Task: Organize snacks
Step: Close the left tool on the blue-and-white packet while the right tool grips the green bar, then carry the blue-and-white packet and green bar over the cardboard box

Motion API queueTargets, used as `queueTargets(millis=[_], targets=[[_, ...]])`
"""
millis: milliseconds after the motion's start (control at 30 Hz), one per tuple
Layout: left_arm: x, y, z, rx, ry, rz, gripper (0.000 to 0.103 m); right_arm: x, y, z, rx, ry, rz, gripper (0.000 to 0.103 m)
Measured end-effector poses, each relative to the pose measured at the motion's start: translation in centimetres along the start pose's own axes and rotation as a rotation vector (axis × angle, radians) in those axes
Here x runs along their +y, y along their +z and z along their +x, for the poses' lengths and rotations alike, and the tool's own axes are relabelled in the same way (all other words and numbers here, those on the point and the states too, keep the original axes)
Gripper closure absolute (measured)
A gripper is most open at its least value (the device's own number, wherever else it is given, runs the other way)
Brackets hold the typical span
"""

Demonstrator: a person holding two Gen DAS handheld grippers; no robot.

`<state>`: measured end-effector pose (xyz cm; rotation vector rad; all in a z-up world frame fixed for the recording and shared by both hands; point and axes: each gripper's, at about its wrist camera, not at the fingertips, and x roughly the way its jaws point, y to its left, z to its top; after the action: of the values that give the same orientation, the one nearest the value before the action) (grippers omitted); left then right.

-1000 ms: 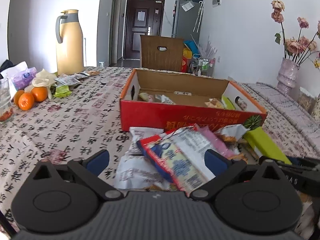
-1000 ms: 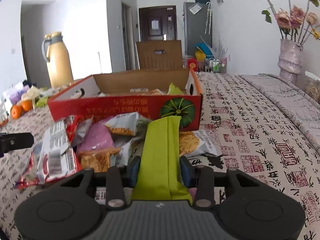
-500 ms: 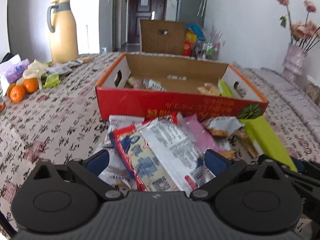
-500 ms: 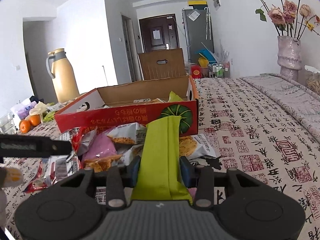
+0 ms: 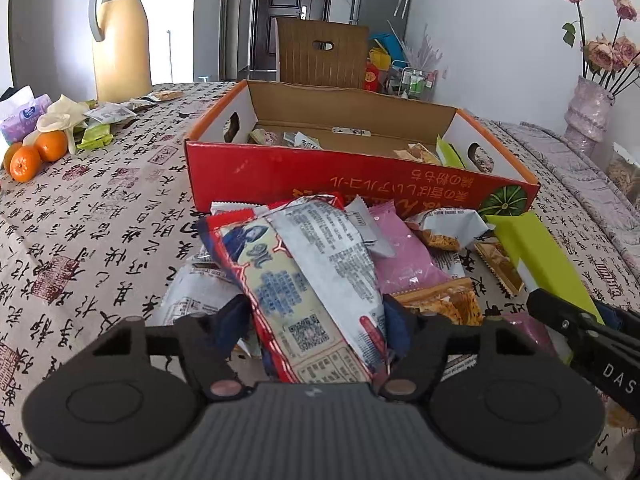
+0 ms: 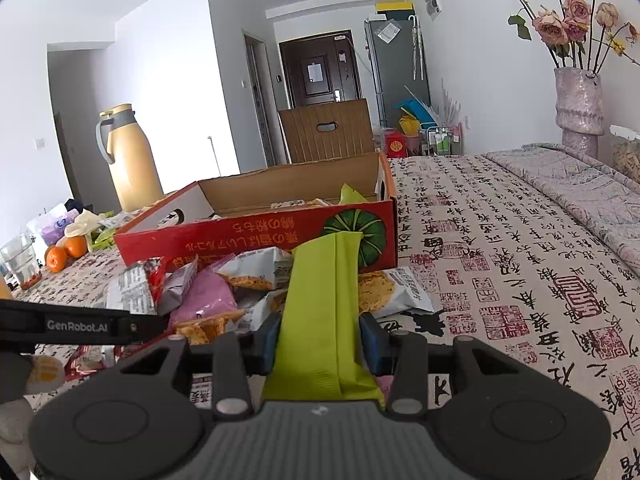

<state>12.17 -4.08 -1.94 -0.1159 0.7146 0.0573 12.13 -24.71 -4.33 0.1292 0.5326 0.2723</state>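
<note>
Table: we see a broad top under a cloth (image 6: 500, 264) printed with black characters and red seals; everything else rests on it.
Box: a red cardboard box (image 5: 320, 176) with an orange rim and a pumpkin picture on its near wall stands open in the middle of the table. We make out a few snack packets on its floor, one green packet leaning in the right corner.
Flask: a tall yellow flask (image 5: 120, 36) with a grey handle stands at the far left edge of the table.
Vase: a pale pink vase (image 6: 578, 108) with dried roses sits at the far right.
Snack pile: loose packets (image 5: 400, 248) lie heaped against the box's near wall, among them a pink one and several silver ones.
Right gripper: our right gripper (image 6: 320, 338) is clamped on a long green packet (image 6: 324, 304), blue pads pressed to both its sides; the packet's far end reaches toward the pumpkin picture.
Left gripper: our left gripper (image 5: 316, 322) is closing, its blue pads on either side of a red-edged packet (image 5: 304, 292) that lies on top of the pile. The pads touch the wrapper's edges.
Oranges: two oranges (image 5: 38, 152) sit near the left edge, beside wrappers and a purple tissue pack.
</note>
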Motion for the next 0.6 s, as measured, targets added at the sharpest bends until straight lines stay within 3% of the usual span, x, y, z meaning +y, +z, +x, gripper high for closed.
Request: queueTargets(millis=[200,600], targets=[[1.0,-0.2,-0.6,-0.01,-0.016,-0.002,0.046,0.3,0.0,-0.4,-0.003,-0.006,-0.005,0.062],[1.6,-0.1,-2.9,-0.08,-0.039,0.035,0.046,0.7,0.3,-1.6,-0.038,-0.023,-0.008,0.062]])
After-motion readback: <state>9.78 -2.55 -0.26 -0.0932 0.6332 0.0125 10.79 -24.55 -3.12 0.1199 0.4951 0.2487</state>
